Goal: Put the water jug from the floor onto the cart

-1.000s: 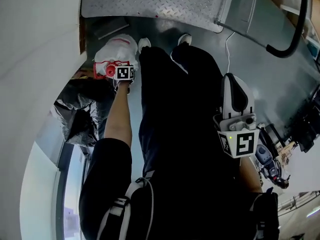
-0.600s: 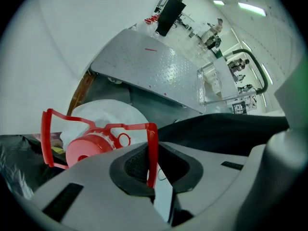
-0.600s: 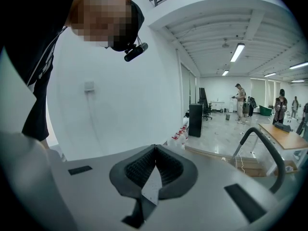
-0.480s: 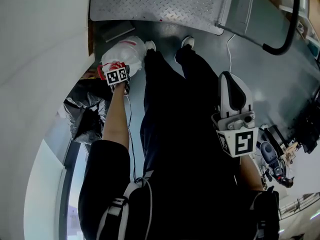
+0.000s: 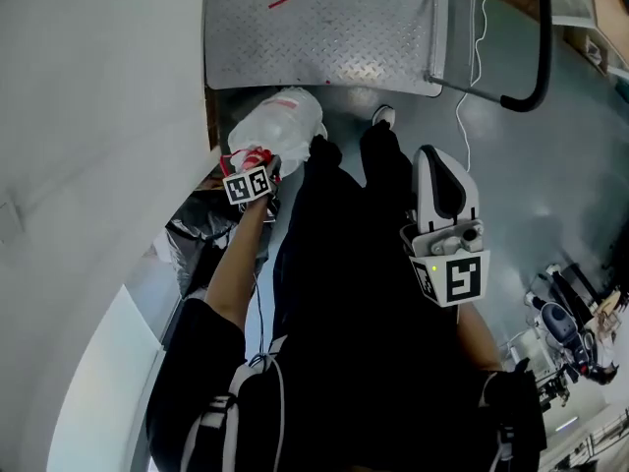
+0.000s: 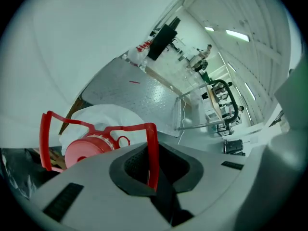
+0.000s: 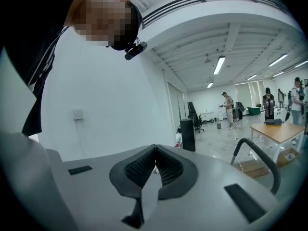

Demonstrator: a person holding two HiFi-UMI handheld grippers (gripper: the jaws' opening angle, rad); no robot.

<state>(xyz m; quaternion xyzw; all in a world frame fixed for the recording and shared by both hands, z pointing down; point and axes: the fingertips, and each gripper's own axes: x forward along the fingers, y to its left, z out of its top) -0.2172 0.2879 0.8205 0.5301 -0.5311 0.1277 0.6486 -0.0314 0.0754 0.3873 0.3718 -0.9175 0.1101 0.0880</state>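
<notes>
The left tongs (image 5: 254, 165) are clamped on the red plastic strap handle (image 6: 152, 150) of the translucent white plastic water jug (image 5: 285, 126). The jug hangs from it just beyond their tips, red screw cap (image 6: 86, 148) facing them. A red-printed strip on the jug's shoulder is too small to read. The only clear markings are the black-and-white squares on each tong's cube.

Just past the jug lies the near edge of the grey diamond-plate metal cart deck (image 5: 324, 23), bare except for a short red mark (image 5: 281, 1). A white wall (image 5: 98, 116) crowds the outer side of the left tongs, and a crumpled black plastic bag (image 5: 201, 249) lies under them. The person's dark trouser legs (image 5: 334, 264) fill the space between the two tongs.

The right tongs (image 5: 439, 162) have their pads together on nothing. They point roughly level, with the cart's black tubular push handle (image 5: 536, 57) beyond them.

Only the left gripper view shows the strap pinched between the pads (image 6: 139, 162); in the head view the cube hides this. Only the right gripper view shows the long room with ceiling strip lights (image 7: 219, 64), a wooden table (image 7: 279, 129) and distant standing people (image 7: 228, 107).
</notes>
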